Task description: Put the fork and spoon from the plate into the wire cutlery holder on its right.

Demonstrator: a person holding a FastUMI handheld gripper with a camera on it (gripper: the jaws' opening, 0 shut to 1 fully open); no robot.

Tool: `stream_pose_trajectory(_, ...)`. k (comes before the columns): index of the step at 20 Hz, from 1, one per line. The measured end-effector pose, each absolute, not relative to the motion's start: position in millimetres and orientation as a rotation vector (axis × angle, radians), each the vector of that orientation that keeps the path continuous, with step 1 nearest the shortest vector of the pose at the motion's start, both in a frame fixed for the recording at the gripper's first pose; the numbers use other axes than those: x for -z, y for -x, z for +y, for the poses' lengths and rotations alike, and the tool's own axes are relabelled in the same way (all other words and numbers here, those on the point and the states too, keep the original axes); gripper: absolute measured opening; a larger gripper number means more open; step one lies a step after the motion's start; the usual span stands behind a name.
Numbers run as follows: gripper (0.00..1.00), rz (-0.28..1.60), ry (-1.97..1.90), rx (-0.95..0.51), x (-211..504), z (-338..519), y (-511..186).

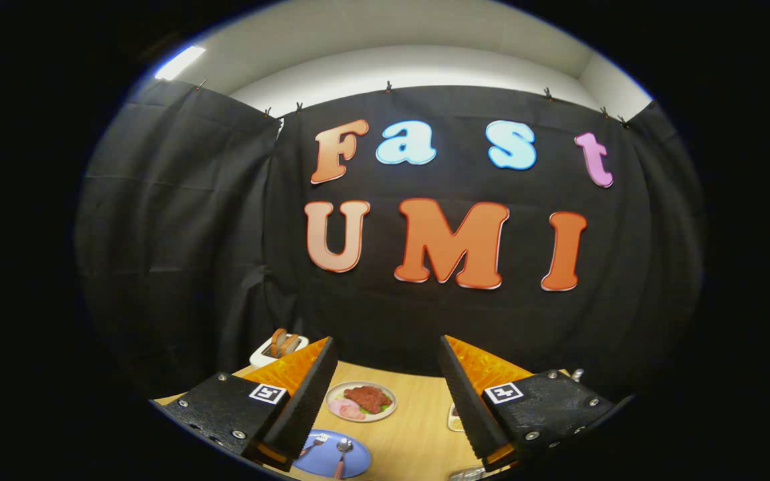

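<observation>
The tongs [385, 394] are hanging released above the counter [418, 427], their two fingers spread wide and grasping nothing. Between the fingers, low and toward the left one, the blue plate [318, 461] is lying flat on the wood, with the fork [315, 443] and the spoon [342, 453] resting side by side on it, the fork at about nine o'clock from the spoon. Both seem to have reddish handles trailing toward the camera and metal heads pointing away, though they are showing too small for me to be sure of more.

Beyond the blue plate, at roughly twelve o'clock from it, a white dish of food [361, 401] is sitting. At about ten o'clock from that dish, partly behind the left finger, a white toaster with bread slices [279, 346] is standing. A glint of metal at about four o'clock from the blue plate, under the right finger, may be the wire cutlery holder [466, 473], but I cannot tell for certain.

As a judgement, each utensil is going to handle as light, stiff and slippery, lying flat against a hard plate that is leaving little room beneath it. Pinching across the narrow handle near its middle looks like the steadier hold, since a grip at the head is likely to let the piece swing or skid.
</observation>
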State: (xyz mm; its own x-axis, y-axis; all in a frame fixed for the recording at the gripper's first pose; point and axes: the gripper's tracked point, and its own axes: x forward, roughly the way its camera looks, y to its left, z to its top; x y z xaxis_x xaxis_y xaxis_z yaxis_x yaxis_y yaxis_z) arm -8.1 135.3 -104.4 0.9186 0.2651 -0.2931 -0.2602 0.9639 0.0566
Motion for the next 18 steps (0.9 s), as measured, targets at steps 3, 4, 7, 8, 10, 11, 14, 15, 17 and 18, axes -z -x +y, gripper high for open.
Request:
stream_pose_trajectory(3, 0.91, 0.423, -0.068, -0.323, 141, 163, 18)
stream_pose_trajectory(4, 0.89, 0.456, -0.074, -0.334, 151, 167, 19)
stream_pose_trajectory(7, 0.88, 0.547, -0.060, -0.361, 179, 180, 30)
stream_pose_trajectory(8, 0.87, 0.583, -0.063, -0.373, 191, 186, 32)
stream_pose_trajectory(10, 0.87, 0.674, -0.096, -0.404, 214, 200, 43)
stream_pose_trajectory(11, 0.87, 0.723, -0.132, -0.423, 224, 207, 51)
stream_pose_trajectory(14, 0.86, 0.889, -0.278, -0.450, 258, 224, 71)
stream_pose_trajectory(15, 0.85, 0.958, -0.329, -0.441, 271, 226, 80)
stream_pose_trajectory(17, 0.84, 1.059, -0.407, -0.394, 300, 220, 88)
stream_pose_trajectory(18, 0.82, 1.083, -0.418, -0.365, 312, 214, 88)
